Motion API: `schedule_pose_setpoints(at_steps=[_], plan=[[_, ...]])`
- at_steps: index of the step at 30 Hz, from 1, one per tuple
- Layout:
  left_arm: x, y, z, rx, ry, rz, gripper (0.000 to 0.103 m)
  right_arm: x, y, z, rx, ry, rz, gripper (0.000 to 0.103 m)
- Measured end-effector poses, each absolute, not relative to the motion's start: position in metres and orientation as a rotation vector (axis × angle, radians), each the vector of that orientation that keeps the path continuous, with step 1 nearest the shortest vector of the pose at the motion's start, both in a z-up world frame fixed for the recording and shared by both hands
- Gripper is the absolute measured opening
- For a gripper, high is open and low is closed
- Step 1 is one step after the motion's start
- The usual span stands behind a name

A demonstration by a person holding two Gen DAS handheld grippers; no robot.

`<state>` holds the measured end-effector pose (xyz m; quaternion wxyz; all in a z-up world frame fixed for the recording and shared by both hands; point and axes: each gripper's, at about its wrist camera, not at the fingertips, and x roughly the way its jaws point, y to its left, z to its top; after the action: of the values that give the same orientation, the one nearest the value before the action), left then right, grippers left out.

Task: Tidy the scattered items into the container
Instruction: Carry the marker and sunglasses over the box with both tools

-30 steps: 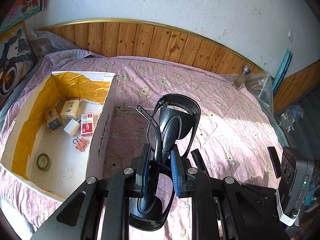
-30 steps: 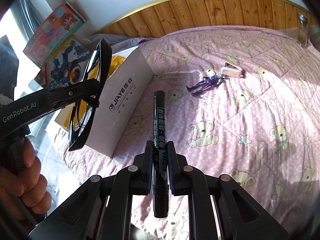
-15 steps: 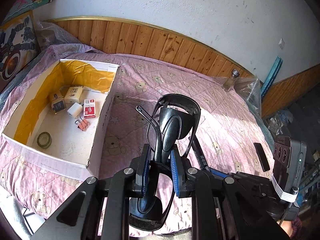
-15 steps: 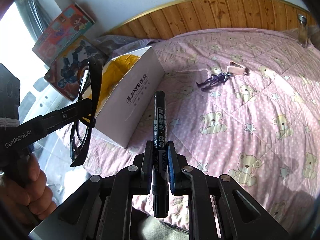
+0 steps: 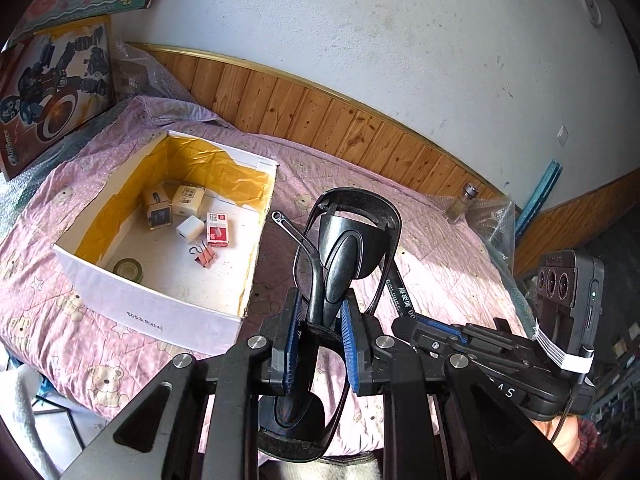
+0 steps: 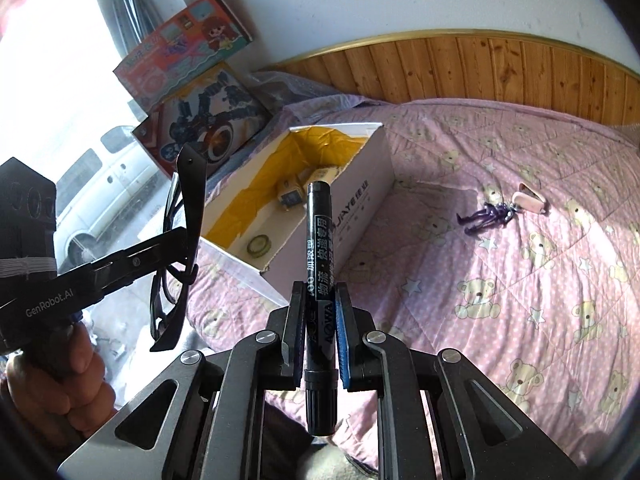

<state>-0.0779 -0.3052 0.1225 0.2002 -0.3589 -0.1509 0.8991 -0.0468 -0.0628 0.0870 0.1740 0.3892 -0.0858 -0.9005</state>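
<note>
So I have both tools loaded: my left gripper [image 5: 318, 322] is clamped on a pair of black-framed sunglasses [image 5: 344, 240], and my right gripper [image 6: 318, 322] is pinched shut around a black marker pen with white lettering [image 6: 319, 248], which stands up between the pads.

The white cardboard box with a yellow-taped lining [image 5: 248, 264] sits on the pink bear-print quilt [image 6: 520, 280] and already holds two small yellowish cartons, a white cube, a red-and-white packet, pink binder clips and a tape roll. By my reckoning the job is past halfway: these two held items are not yet dropped in, and a purple toy figure [image 6: 486, 214] and a pale pink clip-like object [image 6: 532, 196] lie on the quilt, well apart from the box.

The box mouth is open and roomy; its near wall is the edge to clear. The two grippers are close together, so I would go in one at a time.
</note>
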Motion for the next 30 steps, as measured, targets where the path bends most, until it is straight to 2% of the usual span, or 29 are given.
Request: schedule_pose_setpoints(at_steps=[13,24,30], plan=[[-0.087,-0.352,0.128,-0.984,-0.603,2.506,0.020,-0.082,-0.106,0.102,1.101,-0.223,-2.422,0.014],[-0.129,-0.386,0.123,-1.012,-0.766,2.486,0.020,-0.134,-0.134,0.115,1.112,-0.196,-2.359,0.014],[-0.156,-0.399,0.111,-1.070,-0.916,2.457,0.020,-0.172,-0.152,0.121,1.154,-0.136,-2.329,0.014]])
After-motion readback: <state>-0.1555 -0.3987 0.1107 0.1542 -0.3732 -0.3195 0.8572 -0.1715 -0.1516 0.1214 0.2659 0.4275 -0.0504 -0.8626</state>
